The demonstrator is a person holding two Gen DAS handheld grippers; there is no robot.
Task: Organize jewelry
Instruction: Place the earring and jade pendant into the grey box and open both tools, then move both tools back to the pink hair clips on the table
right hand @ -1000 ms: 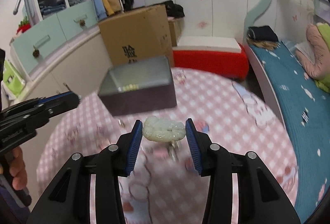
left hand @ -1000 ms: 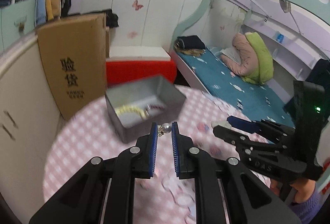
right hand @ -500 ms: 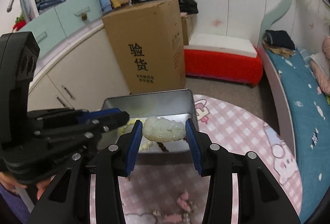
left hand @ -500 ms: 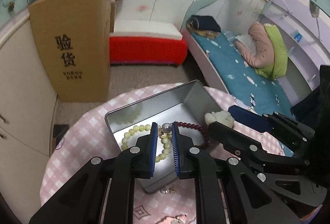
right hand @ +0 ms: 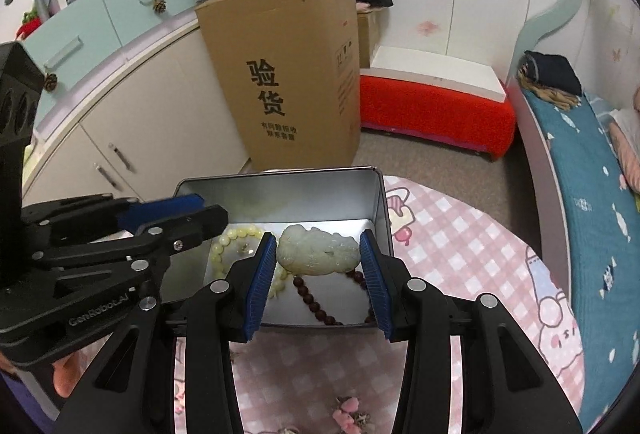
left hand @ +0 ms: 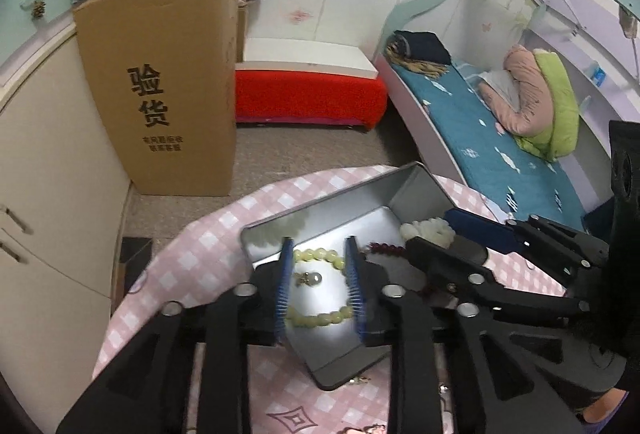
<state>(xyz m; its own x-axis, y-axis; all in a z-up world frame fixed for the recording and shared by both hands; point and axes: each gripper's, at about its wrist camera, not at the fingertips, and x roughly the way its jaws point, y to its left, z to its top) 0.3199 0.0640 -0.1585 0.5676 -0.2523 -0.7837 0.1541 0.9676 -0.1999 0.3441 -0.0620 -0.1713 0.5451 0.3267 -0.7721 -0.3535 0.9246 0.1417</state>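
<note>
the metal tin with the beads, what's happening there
A person is sorting jewelry into the metal tin with tongs in each hand. The left tongs have just been opening, and the pearl earring lies loose between them in the tin. The right tongs grip a pale jade carving above the tin. A yellow-green bead bracelet and a dark red one lie inside.

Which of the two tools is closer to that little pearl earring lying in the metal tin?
The left tool. Its jaws have just been opening and now straddle the small pearl earring in the silver metal tin. The right tool hangs beside it, clamped on a pale carved jade pendant.
</note>
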